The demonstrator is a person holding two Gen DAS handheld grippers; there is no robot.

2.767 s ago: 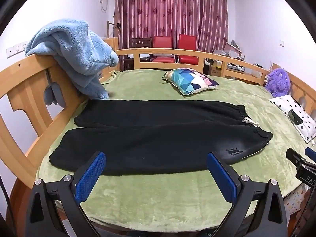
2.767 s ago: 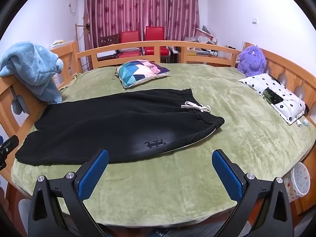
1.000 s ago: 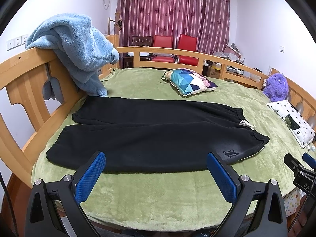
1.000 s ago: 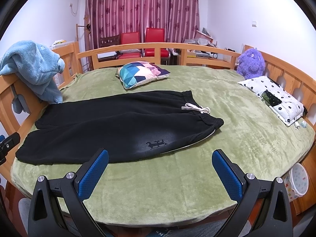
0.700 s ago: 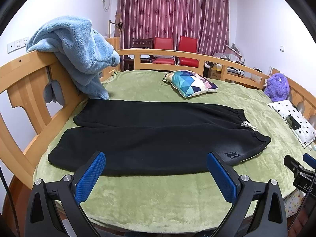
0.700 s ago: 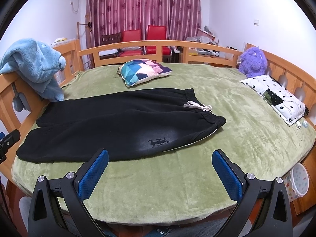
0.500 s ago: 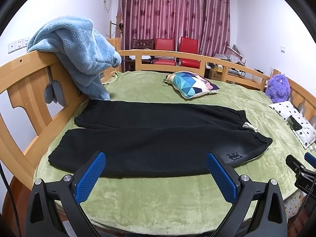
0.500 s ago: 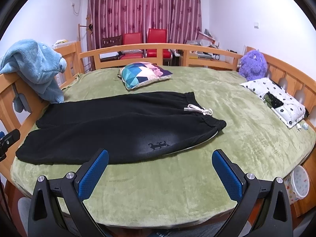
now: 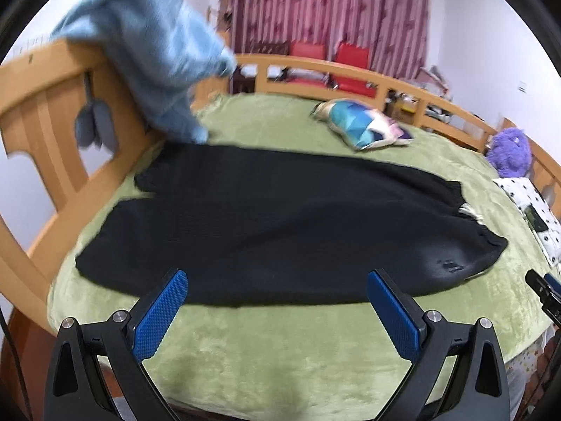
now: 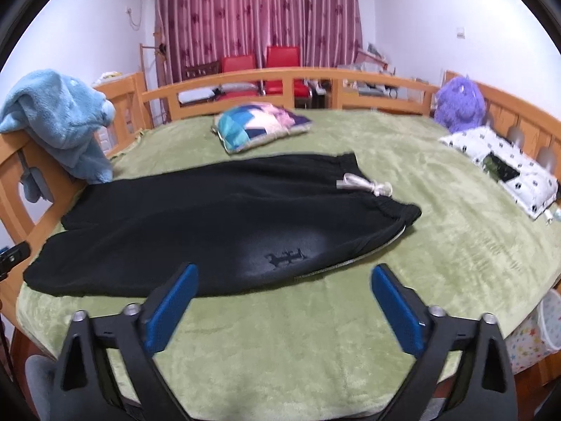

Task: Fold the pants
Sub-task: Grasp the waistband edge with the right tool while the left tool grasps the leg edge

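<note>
Black pants (image 9: 280,224) lie flat on a green blanket, legs to the left, waistband with a white drawstring (image 10: 364,184) to the right; they also show in the right wrist view (image 10: 210,224). My left gripper (image 9: 277,301) is open and empty, just above the near hem of the pants. My right gripper (image 10: 284,298) is open and empty, near the front edge of the pants below the small logo (image 10: 285,258).
A blue fleece (image 9: 157,59) hangs over the wooden bed rail (image 9: 45,105) at left. A colourful cushion (image 10: 259,126) lies behind the pants. A purple plush (image 10: 459,103) and a spotted white pillow (image 10: 505,172) sit at right.
Both grippers have moved forward and lower toward the pants, which now look larger. The pants lie as before. Both grippers stay open.
</note>
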